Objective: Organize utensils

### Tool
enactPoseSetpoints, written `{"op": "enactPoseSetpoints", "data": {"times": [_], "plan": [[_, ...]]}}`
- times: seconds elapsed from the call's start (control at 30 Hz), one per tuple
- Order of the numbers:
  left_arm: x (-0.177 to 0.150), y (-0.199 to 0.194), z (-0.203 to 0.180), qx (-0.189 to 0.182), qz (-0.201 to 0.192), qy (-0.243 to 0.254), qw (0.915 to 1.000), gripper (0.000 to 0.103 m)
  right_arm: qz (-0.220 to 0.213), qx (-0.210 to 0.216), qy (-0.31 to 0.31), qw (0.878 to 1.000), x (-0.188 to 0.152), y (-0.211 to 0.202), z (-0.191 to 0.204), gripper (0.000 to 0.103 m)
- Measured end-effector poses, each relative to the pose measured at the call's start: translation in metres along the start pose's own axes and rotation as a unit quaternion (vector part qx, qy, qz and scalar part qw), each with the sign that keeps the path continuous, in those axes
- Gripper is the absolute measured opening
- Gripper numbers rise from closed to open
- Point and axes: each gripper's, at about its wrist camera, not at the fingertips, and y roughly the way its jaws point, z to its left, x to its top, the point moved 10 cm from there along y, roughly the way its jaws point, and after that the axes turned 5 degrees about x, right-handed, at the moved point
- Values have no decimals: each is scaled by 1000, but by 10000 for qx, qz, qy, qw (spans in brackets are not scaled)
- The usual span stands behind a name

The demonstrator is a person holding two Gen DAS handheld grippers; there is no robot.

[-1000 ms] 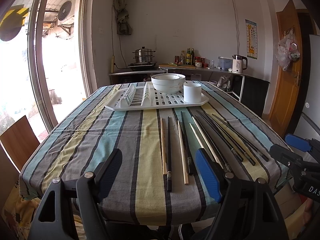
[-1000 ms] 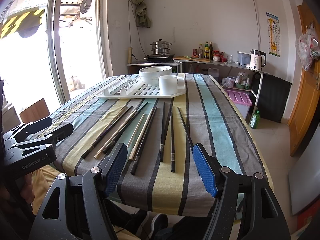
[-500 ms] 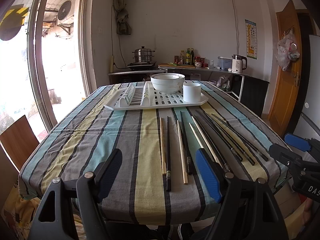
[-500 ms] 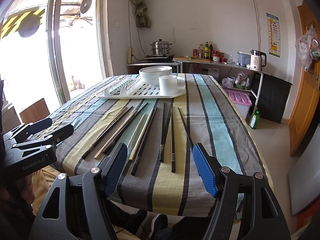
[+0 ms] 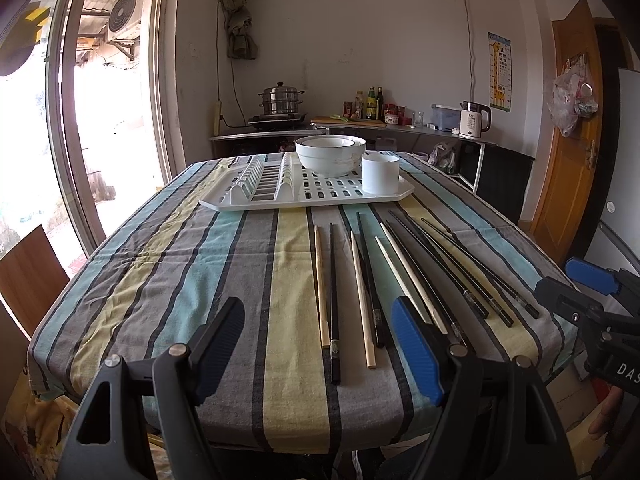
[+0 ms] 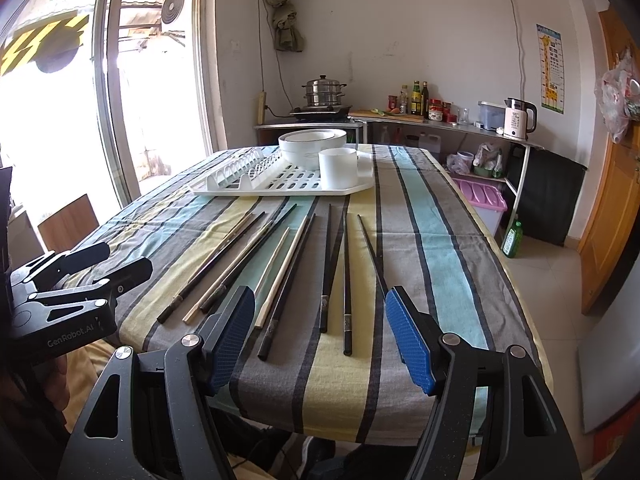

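Observation:
Several black chopsticks (image 5: 334,300) (image 6: 346,280) and pale wooden chopsticks (image 5: 362,294) (image 6: 282,272) lie side by side on the striped tablecloth (image 5: 168,280), pointing at a white dish rack (image 5: 308,194) (image 6: 280,184). The rack carries stacked white bowls (image 5: 330,154) (image 6: 312,146) and a white cup (image 5: 380,174) (image 6: 338,168). My left gripper (image 5: 320,342) hovers open over the table's near edge, the near chopstick ends between its fingers' span. My right gripper (image 6: 320,332) is open too, low over the black chopsticks' near ends. Neither holds anything.
A counter (image 5: 360,126) at the back wall carries a steamer pot (image 5: 280,100), bottles and a kettle (image 5: 472,118). A glass door stands left, a wooden door (image 5: 568,140) right. A wooden chair back (image 5: 28,272) is at the table's left. A pink bin (image 6: 482,196) sits beside the table.
Nothing has visibly moved apart from a very slight drift of the left wrist view; both grippers stay open and the chopsticks lie as before.

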Motion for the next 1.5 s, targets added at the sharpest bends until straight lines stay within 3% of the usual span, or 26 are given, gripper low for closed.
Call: {"op": "enactPoseSetpoints", "data": {"times": [0.4,0.5,0.6,0.83,0.93,1.2,1.5], "plan": [[20,58,18,-199,447,-104,9987,78,423,161,-240,9987,21,57,-2,68],[24,81,19,-282,683,20,9973,77,615,172,-239,9977,25,76,-7,59],[26,101,18,-335,871,106,9956,74,837,164,-191,9962,28,96,-13,44],[26,139,13,-522,1308,179,9899,60,1214,150,-82,9925,35,131,-31,21],[23,149,8,-566,1463,281,9872,52,1389,115,-51,9902,37,145,-38,16],[22,164,4,-650,1706,431,9822,47,1914,104,-56,9814,29,180,-46,14],[29,174,2,-640,1812,536,9799,45,2164,5,-64,9763,31,199,-51,14]]}}
